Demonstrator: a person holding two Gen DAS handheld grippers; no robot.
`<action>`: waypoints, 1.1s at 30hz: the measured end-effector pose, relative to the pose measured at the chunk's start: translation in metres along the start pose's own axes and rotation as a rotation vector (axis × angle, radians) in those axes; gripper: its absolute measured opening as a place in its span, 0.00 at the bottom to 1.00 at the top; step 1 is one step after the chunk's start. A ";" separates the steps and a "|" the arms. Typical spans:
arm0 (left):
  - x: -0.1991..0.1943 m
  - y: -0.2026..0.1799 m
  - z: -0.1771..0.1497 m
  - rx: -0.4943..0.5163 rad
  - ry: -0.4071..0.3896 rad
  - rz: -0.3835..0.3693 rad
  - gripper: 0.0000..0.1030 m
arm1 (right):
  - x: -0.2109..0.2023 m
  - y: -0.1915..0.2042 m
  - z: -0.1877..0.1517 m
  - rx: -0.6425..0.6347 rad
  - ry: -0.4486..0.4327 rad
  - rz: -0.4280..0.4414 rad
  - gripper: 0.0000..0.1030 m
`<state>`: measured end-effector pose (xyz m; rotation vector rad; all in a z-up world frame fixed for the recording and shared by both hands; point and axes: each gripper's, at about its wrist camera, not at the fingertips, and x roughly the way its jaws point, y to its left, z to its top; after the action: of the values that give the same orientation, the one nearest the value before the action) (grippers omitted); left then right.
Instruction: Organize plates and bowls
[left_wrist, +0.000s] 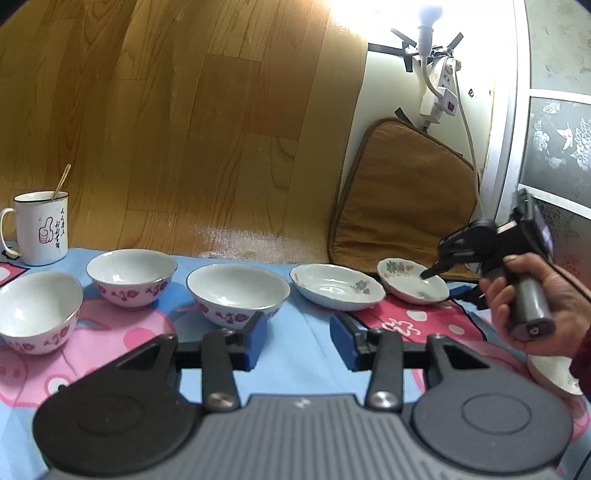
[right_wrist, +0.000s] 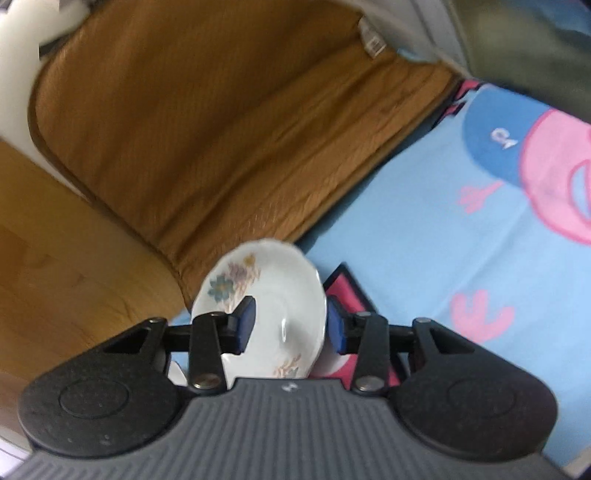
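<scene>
Three white bowls with purple flowers stand in a row on the cartoon cloth: left (left_wrist: 37, 314), middle (left_wrist: 131, 277), right (left_wrist: 238, 293). Right of them lie a shallow floral plate (left_wrist: 338, 290) and a smaller floral plate (left_wrist: 410, 282). My left gripper (left_wrist: 298, 341) is open and empty, just in front of the right bowl. My right gripper (right_wrist: 290, 325) is open, its jaws straddling the small floral plate's (right_wrist: 269, 306) rim, one pad inside the dish. Another plate's edge (left_wrist: 554, 373) shows under the right hand.
A white mug (left_wrist: 40, 229) with a spoon stands at the far left. A brown cushion (left_wrist: 399, 195) leans against the wall behind the plates. A power strip and cables (left_wrist: 439, 92) hang above it. Wooden panelling rises behind the cloth.
</scene>
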<state>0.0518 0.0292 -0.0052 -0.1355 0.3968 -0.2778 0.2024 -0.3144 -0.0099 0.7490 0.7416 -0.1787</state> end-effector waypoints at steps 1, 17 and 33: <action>0.000 0.000 0.000 -0.003 -0.001 0.001 0.40 | -0.001 0.003 -0.003 -0.034 -0.008 -0.030 0.22; -0.005 0.021 0.001 -0.111 0.034 -0.140 0.53 | -0.113 -0.003 -0.104 -0.129 0.171 0.191 0.12; 0.006 0.023 -0.017 -0.254 0.338 -0.277 0.47 | -0.134 0.031 -0.189 -0.447 0.101 0.243 0.32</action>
<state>0.0556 0.0477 -0.0266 -0.3972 0.7513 -0.5264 0.0128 -0.1779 0.0032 0.4167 0.7451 0.2413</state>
